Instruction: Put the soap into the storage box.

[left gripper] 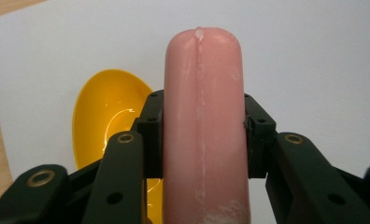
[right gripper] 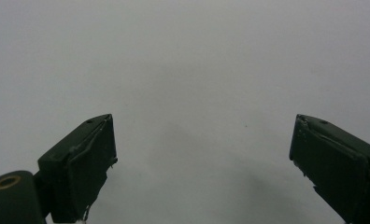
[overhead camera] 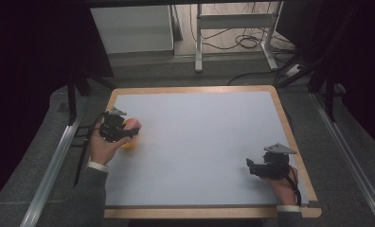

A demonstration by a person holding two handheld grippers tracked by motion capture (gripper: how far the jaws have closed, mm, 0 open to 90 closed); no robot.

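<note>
While the left tool (left gripper: 199,126) is clenched on a pink sausage (left gripper: 202,116), its two black jaws press against the sausage's sides about midway along it, and the rounded end sticks out well past the pads. A pale seam runs along the top of the sausage, and its near end looks whitish. In the left gripper view a yellow bowl (left gripper: 106,116) lies just beside and below the left jaw, its hollow glossy and partly hidden by the tool. In the high view the left tool (overhead camera: 129,130) sits near the left edge of the desk (overhead camera: 200,90), with the sausage (overhead camera: 132,124) pointing toward the middle and the bowl (overhead camera: 130,143) showing just under it; whether the sausage touches the bowl cannot be told. A hand wraps the tool's body, and a grey sleeve comes in from the bottom.

The right tool (right gripper: 204,154) is released, its jaws standing wide apart with nothing but the white sheet (overhead camera: 200,142) between them. In the high view it (overhead camera: 252,166) rests low near the desk's right front corner, well apart from the sausage, its jaws pointing left across the sheet. The sheet covers most of the desk, leaving a wooden border around it.
</note>
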